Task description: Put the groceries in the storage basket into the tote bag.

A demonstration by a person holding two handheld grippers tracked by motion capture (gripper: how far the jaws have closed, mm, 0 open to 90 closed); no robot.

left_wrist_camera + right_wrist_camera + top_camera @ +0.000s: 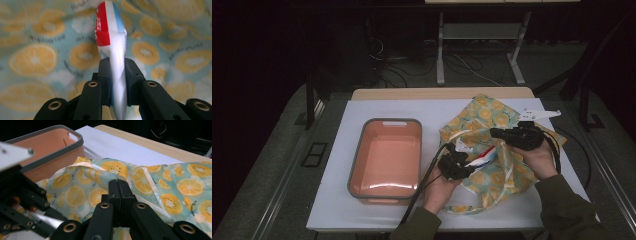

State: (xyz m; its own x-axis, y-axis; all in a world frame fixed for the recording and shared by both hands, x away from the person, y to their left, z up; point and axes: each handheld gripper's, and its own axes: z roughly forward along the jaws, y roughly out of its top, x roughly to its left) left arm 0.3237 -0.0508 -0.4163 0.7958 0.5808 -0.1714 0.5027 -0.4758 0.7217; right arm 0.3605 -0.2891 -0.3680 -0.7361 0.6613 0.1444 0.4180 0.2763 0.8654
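A red, white and blue tube (pixel 482 157) (pixel 110 37) sticks out from my left gripper (pixel 468 168) (pixel 117 63), whose jaws are shut on its flat end. The tube hangs just over a cloth bag (pixel 484 112) (pixel 37 57) (pixel 180 185) printed with orange slices, which lies crumpled on the right half of the table. My right gripper (pixel 493 133) (pixel 117 181) is above the bag's middle, jaws pressed together on a raised fold of the fabric. A hand holds each gripper.
An orange basin (pixel 357 160) (pixel 50 147) with a grey rim stands left of the bag, with nothing in it. A white sheet (pixel 337 200) covers the table. Cables trail from both grippers toward the front edge. Desk legs and wires lie on the floor beyond.
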